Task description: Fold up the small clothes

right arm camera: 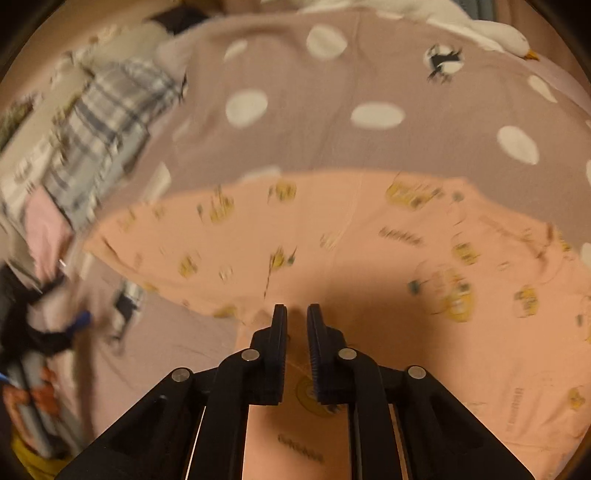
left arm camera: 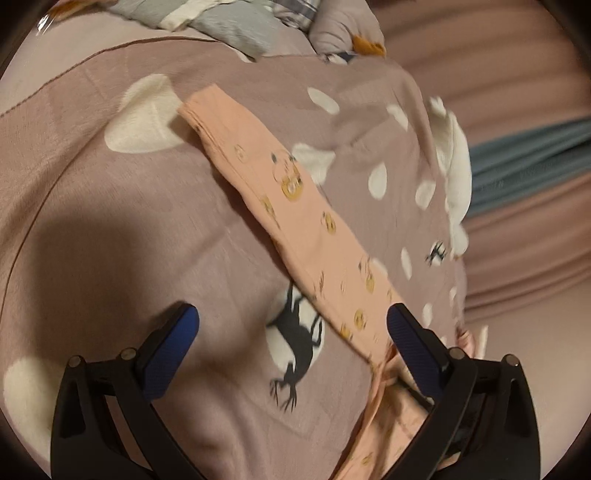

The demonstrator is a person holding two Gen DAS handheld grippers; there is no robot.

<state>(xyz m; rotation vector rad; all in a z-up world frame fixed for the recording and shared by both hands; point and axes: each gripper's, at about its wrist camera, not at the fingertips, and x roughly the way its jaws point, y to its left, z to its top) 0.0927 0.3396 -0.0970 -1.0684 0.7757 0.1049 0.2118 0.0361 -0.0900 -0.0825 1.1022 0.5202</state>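
Note:
A small peach garment with yellow cartoon prints lies on a mauve bedspread with white dots and black deer. In the left wrist view it runs as a long narrow strip from the upper middle down to the lower right. My left gripper is open, its blue-padded right finger at the strip's near end. In the right wrist view the garment spreads wide under my right gripper, whose jaws stand almost together with a narrow gap; no cloth shows between them.
A pile of other clothes, plaid and grey, lies at the left of the bed; it also shows at the top of the left wrist view. A white plush toy lies at the bed's right edge.

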